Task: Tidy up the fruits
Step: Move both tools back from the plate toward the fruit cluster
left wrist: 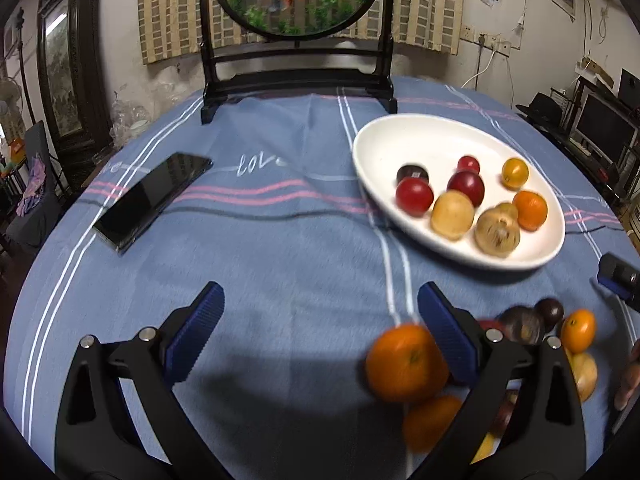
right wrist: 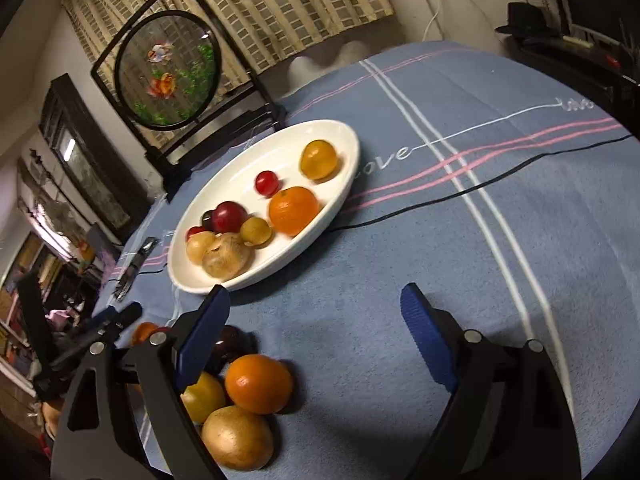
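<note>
A white oval plate [left wrist: 384,136] on the blue tablecloth holds several fruits: red, dark, yellow-brown and orange ones. It also shows in the right wrist view [right wrist: 340,132]. A loose pile of fruit lies on the cloth near me, with an orange [left wrist: 406,362] by the left gripper's right finger and an orange [right wrist: 258,384] just inside the right gripper's left finger. My left gripper [left wrist: 320,306] is open and empty above the cloth. My right gripper [right wrist: 316,308] is open and empty, below the plate.
A black phone [left wrist: 152,198] lies on the cloth at the left. A dark framed round goldfish screen [left wrist: 296,40] stands at the table's far side. A black cable [right wrist: 480,188] runs across the cloth right of the plate. The right gripper's tip [left wrist: 618,276] shows at the right edge.
</note>
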### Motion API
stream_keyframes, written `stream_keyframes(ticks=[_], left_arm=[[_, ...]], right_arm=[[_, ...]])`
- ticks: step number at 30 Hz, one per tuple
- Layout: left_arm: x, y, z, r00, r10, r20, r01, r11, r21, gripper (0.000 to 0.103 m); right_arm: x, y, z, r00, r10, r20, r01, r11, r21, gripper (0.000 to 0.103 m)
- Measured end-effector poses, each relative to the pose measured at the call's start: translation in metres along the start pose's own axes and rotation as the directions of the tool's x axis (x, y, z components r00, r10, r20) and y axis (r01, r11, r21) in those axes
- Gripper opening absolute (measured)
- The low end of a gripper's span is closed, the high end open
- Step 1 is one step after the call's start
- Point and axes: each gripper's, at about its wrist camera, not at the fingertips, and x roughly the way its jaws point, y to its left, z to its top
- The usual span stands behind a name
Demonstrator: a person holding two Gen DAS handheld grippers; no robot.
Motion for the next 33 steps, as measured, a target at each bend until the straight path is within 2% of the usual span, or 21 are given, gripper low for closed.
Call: stream_keyframes(ticks=[2,4,8,10,12,17,23,26,29,31,32,33], left_arm=[[-0.005,0.005,-0.007,1.000,-0.022,0.009,0.022,1.000,-0.021,0.099],[-0.010,0.011,-0.009,0.999,-0.032,0.010,0.033,0.998,-0.044,0.099],[-0.012,0.029,-0.012,0.998,-0.062,-0.009,0.060,0.989,-0.138,0.100],[-0.005,0.034,-0.018,0.994,-0.091,-0.060,0.080,0.981,-0.176,0.100],[-0.009,0.036,-0.023,0.993,-0.104,-0.060,0.090,0.976,-0.200,0.100],[-0.015,0.030,-0.031,0.995,-0.070,-0.076,0.056,0.983,-0.173,0.100],[-0.026,0.013,-0.040,0.995,-0.057,-0.079,0.050,0.995,-0.088,0.100],[-0.029,0.016,-0.044,0.994,-0.076,-0.083,0.067,0.992,-0.106,0.100],[-0.030,0.022,-0.047,0.992,-0.093,-0.090,0.081,0.988,-0.133,0.100],[-0.030,0.022,-0.048,0.991,-0.094,-0.091,0.081,0.987,-0.138,0.100],[-0.031,0.022,-0.048,0.992,-0.092,-0.090,0.079,0.988,-0.135,0.100],[-0.030,0.022,-0.048,0.992,-0.091,-0.090,0.079,0.988,-0.134,0.100]], right_arm=[[-0.005,0.003,-0.005,0.998,0.057,0.001,-0.057,0.998,0.003,0.088],[-0.010,0.008,-0.010,0.997,0.080,-0.001,-0.080,0.997,-0.014,0.091],[-0.018,0.008,-0.018,0.989,0.144,-0.008,-0.144,0.990,0.001,0.092],[-0.021,0.003,-0.020,0.991,0.137,-0.001,-0.136,0.990,0.029,0.092],[-0.024,0.003,-0.020,0.992,0.124,0.004,-0.124,0.992,0.032,0.092],[-0.036,0.022,-0.033,0.994,0.109,-0.026,-0.110,0.991,-0.079,0.092],[-0.041,0.048,-0.055,0.994,-0.034,-0.100,0.003,0.956,-0.292,0.092],[-0.038,0.057,-0.068,0.986,-0.117,-0.121,0.060,0.918,-0.392,0.092],[-0.035,0.064,-0.076,0.980,-0.145,-0.133,0.071,0.892,-0.446,0.092],[-0.032,0.067,-0.079,0.976,-0.171,-0.136,0.089,0.880,-0.467,0.088],[-0.029,0.070,-0.080,0.972,-0.187,-0.141,0.097,0.870,-0.484,0.080],[-0.025,0.073,-0.080,0.969,-0.199,-0.150,0.099,0.861,-0.499,0.076]])
